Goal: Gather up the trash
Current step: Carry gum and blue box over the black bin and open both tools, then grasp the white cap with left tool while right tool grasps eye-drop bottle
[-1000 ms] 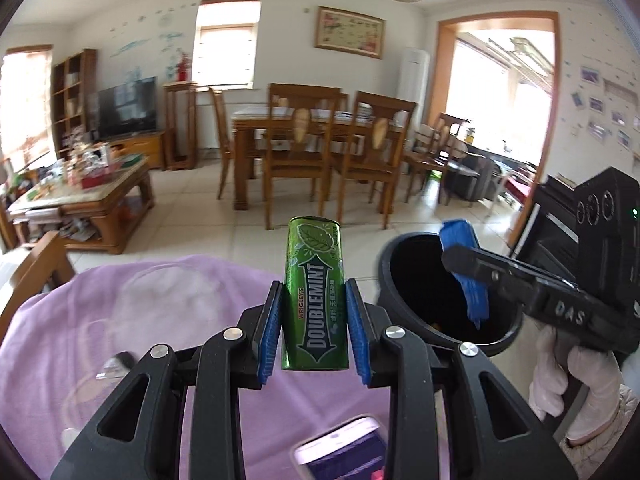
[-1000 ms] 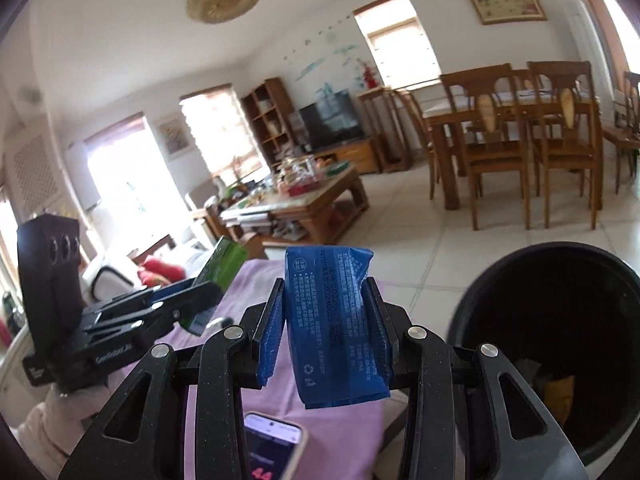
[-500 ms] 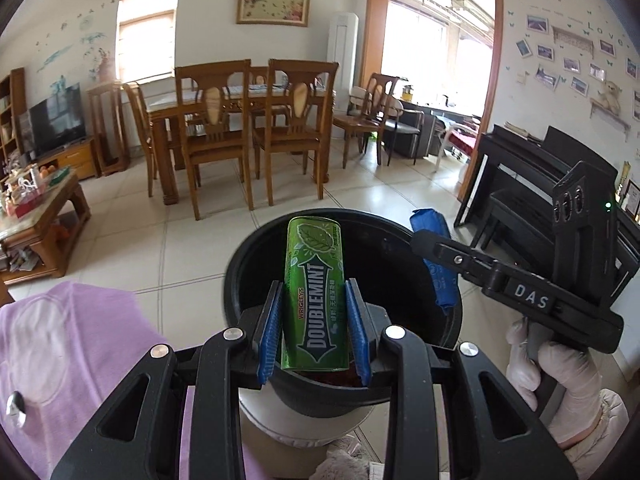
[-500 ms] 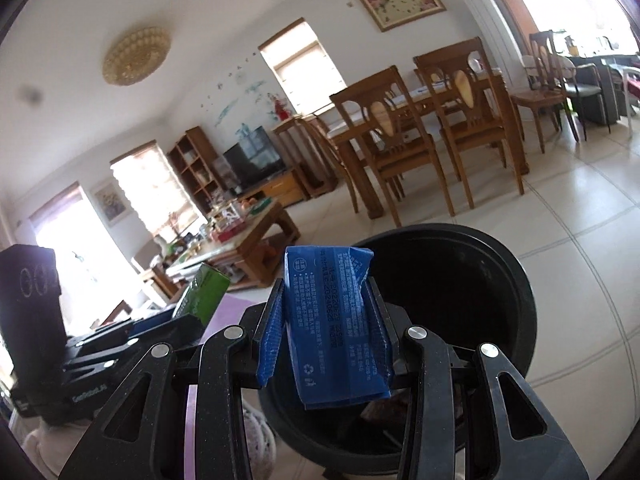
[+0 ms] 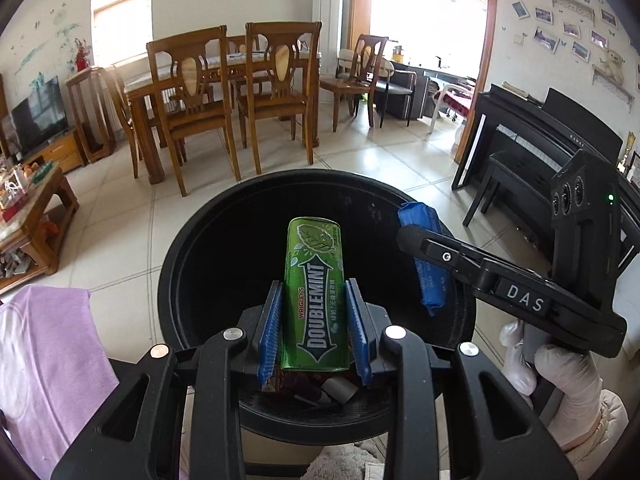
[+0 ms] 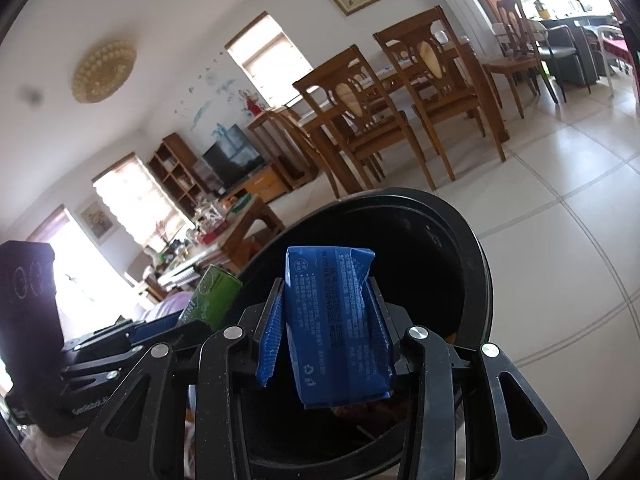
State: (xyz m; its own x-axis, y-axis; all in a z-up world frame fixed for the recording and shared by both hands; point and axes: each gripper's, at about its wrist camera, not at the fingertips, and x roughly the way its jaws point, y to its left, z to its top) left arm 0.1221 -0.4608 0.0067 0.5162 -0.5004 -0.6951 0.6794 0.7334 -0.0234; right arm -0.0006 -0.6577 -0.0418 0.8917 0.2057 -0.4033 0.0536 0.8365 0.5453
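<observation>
Two grippers over a black bin [image 5: 188, 256]: left gripper [image 5: 314, 328] clamps a green gum pack [image 5: 315, 296] between its pads, right gripper [image 6: 328, 328] clamps a blue packet [image 6: 336, 328]

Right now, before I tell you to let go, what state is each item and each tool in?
Left tool: shut on the gum pack, over the bin opening.
Gum pack: green Doublemint, held upright, intact.
Right tool: shut on the blue packet, over the bin.
Blue packet: creased, held, not yet dropped.
Bin: black, no lid on it, some trash already at the bottom.
</observation>
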